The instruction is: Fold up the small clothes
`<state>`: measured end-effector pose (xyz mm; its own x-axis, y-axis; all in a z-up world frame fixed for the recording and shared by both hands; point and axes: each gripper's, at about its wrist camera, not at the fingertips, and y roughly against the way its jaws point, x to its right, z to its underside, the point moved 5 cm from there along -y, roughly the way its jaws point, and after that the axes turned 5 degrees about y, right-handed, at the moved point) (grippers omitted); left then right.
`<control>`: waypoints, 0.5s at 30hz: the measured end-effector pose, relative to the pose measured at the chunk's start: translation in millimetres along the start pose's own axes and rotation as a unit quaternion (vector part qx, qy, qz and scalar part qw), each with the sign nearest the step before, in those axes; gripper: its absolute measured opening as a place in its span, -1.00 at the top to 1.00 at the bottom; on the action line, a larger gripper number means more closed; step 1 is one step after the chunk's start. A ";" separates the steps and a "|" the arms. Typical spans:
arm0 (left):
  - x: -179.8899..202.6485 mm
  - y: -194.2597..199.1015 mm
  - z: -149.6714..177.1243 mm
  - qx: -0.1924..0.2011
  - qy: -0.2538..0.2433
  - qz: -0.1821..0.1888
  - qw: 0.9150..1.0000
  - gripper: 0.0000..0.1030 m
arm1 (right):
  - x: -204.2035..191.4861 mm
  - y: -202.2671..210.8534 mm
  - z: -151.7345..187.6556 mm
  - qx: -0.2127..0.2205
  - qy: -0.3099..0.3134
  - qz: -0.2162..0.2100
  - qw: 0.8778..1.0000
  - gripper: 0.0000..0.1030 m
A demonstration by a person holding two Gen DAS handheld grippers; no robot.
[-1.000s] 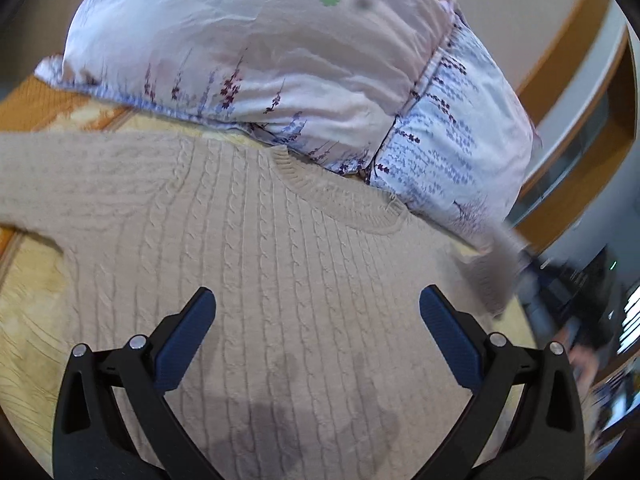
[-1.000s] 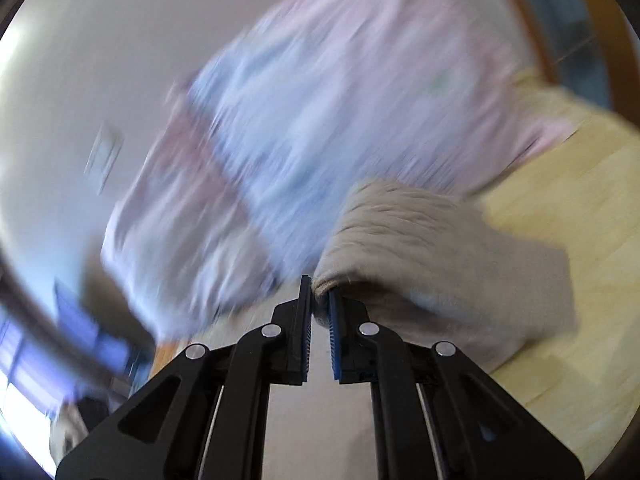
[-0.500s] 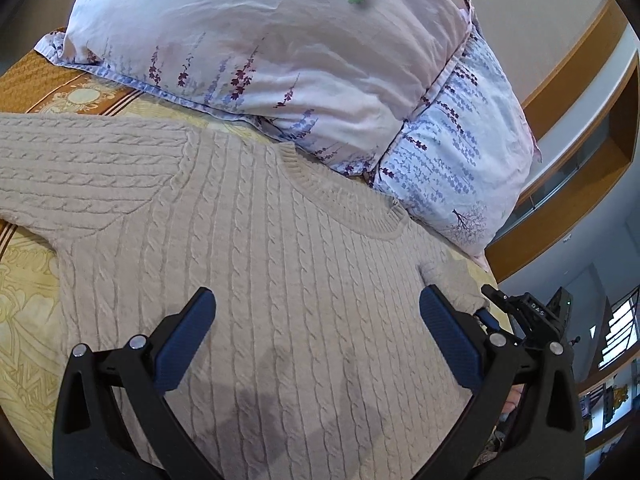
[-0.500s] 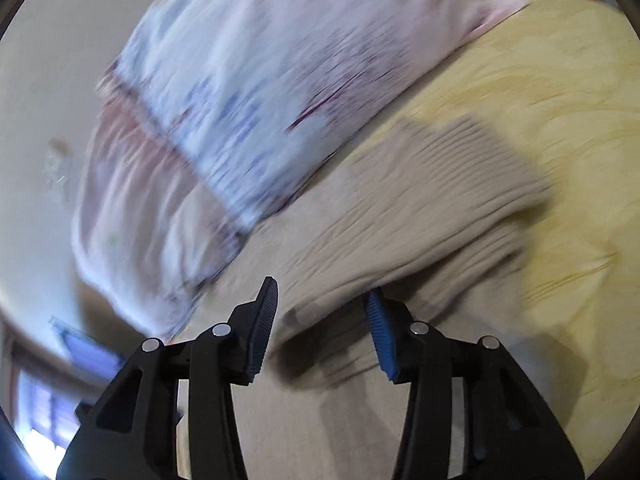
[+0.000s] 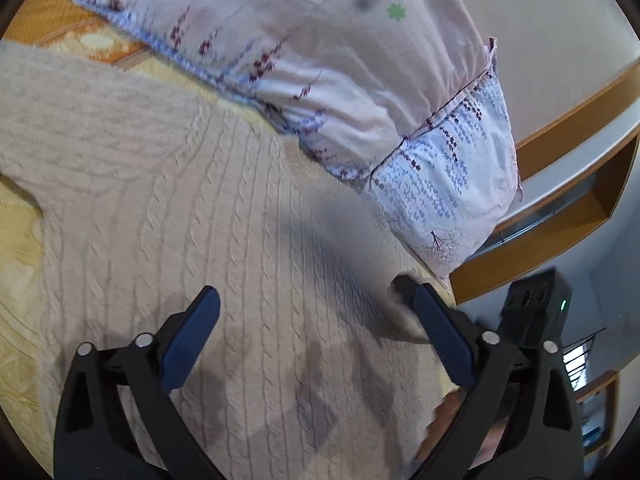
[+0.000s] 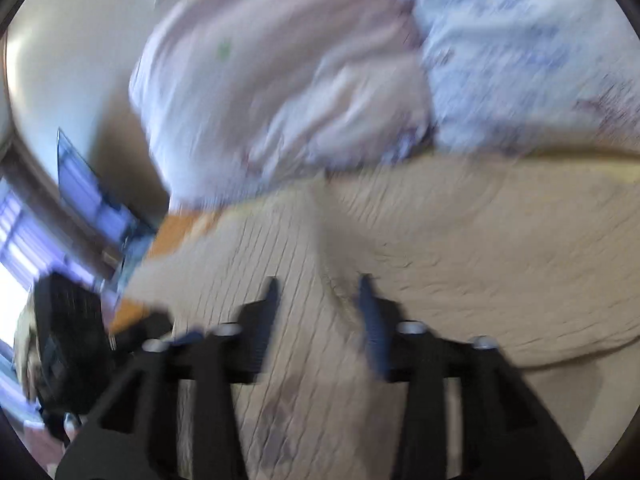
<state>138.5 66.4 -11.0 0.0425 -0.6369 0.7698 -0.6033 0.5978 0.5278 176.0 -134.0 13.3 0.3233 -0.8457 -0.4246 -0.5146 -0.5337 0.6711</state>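
Observation:
A beige cable-knit sweater [image 5: 168, 216] lies spread flat on the bed, with one sleeve stretched to the far left. My left gripper [image 5: 316, 320] is open and empty, hovering over the sweater's body. The right side of the sweater is folded in, and a ridge of fabric [image 5: 400, 304] sits by my left gripper's right finger. In the blurred right wrist view, my right gripper [image 6: 318, 292] is open above the sweater [image 6: 460, 248], over a crease. The other gripper's black body [image 5: 536, 312] shows at the right in the left wrist view.
Two floral pillows [image 5: 320, 60] lie against the wall just behind the sweater. A yellow patterned bedspread [image 5: 16, 248] shows at the left. A wooden shelf and ledge [image 5: 560, 216] run at the right, beyond the bed's edge.
My right gripper opened and let go of the sleeve, which now lies folded over the sweater's body. It then swung across the sweater. My left gripper stayed open and drifted slightly.

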 end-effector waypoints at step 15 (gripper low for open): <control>-10.5 -61.3 -8.8 -0.069 0.051 -0.039 0.996 -0.06 | 203.2 102.7 54.7 0.148 -0.387 -0.024 0.910 0.19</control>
<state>182.1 40.6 -48.3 0.1707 -0.6351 0.7533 -0.4801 0.6141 0.6265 145.3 -360.6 -37.3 -0.2470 -0.5058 -0.8266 -0.7426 -0.4492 0.4968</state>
